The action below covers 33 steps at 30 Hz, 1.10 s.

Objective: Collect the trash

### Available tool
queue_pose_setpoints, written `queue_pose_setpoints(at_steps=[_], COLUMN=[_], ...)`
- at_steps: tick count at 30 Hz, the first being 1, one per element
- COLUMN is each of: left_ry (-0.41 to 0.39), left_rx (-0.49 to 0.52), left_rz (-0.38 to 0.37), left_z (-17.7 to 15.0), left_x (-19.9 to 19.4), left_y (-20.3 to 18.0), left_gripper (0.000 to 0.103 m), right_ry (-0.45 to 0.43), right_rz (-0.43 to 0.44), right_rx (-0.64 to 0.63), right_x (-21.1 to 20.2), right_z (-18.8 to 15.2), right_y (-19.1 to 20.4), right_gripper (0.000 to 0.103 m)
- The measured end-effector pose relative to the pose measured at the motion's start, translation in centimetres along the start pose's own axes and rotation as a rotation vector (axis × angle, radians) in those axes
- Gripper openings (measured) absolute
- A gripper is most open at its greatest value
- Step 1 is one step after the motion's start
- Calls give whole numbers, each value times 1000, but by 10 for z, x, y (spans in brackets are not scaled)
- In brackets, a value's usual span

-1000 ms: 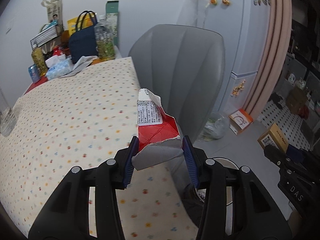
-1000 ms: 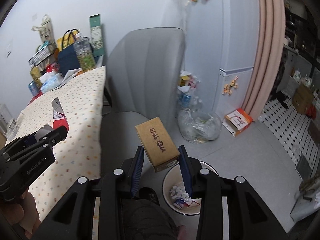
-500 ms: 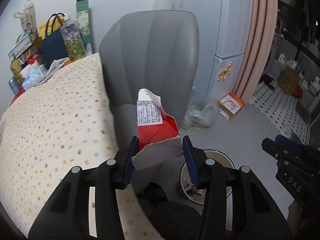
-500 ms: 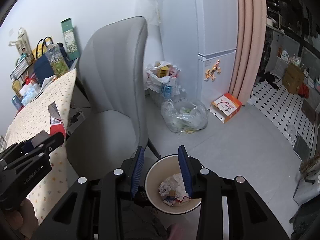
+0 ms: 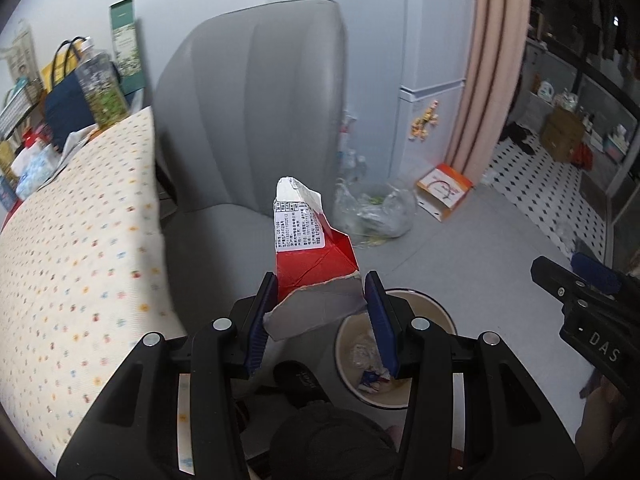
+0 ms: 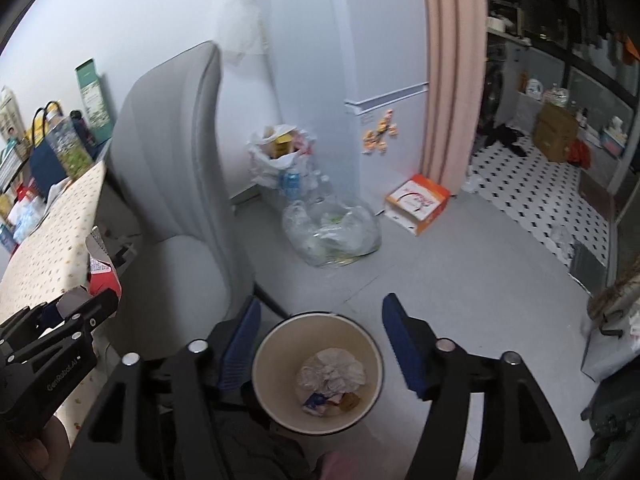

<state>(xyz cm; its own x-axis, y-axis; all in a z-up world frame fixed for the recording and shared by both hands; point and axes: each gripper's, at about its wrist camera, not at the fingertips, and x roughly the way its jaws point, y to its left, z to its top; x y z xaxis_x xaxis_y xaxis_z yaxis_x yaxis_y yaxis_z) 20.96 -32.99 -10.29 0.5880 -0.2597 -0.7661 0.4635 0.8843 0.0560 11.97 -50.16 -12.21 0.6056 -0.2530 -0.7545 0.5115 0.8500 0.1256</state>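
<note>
Above the floor beside the counter point(image 5: 80, 240), the left gripper point(image 5: 320, 316) is closed on a torn red carton point(image 5: 316, 256), its blue fingers point(image 5: 262, 320) pressing the grey lower part from both sides. The carton stands upright between them, its white ripped top and a printed label facing the camera. Just below and to the right of the carton sits a round cream bin point(image 5: 400, 360) on the grey floor point(image 5: 480, 260), with crumpled scraps inside; the carton is above the bin's left edge, not in it.

In the right wrist view, the right gripper point(image 6: 320, 344) is spread wide with nothing between its fingers point(image 6: 404, 344), and it hangs directly over the bin point(image 6: 268, 360). Inside lie a wad of white paper point(image 6: 332, 370), a small brown box and a blue-and-white scrap. The left gripper point(image 6: 64, 320) shows at the left edge of this view with the carton point(image 6: 102, 276) in its grasp.

A grey chair point(image 6: 172, 160) stands by the counter point(image 6: 44, 264), whose cloth is dotted in small colours. Behind the bin, a clear plastic bag point(image 6: 332, 236) rests on the floor near a white fridge point(image 6: 384, 60), with an orange-and-white box point(image 6: 418, 204) beside a pink curtain point(image 6: 448, 60).
</note>
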Motion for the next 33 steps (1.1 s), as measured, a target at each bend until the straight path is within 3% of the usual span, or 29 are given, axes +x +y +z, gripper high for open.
queue_pose_setpoints(at_steps=[6,8,9,10,12,33], left_ry=[19,26,19,1,-19,-140], left_rx=[41,60,67,68,63,-121], left_rz=[-76,-112,-115,-114,-108,46], left_z=[1,2,3,3,5,-8], left_x=[5,5,3,-1,-6,-75], left_y=[-34,-44,-48,-49,-47,53], left_gripper=[47,63,79,87,91,96], right_ry=[-19,-22,-22,-23,-26,-86], right_rz=[-53,-66,-70,-71,-71,16], right_rx=[38,54,62,66,70,-57], right_x=[-9,-10,-11,-12,-13,-54], right_z=[-5,-5,-5,-7,-8,-8], right_y=[-29,-36,-39,-40,-42,32], right_gripper=[79,80,81,81,81,95])
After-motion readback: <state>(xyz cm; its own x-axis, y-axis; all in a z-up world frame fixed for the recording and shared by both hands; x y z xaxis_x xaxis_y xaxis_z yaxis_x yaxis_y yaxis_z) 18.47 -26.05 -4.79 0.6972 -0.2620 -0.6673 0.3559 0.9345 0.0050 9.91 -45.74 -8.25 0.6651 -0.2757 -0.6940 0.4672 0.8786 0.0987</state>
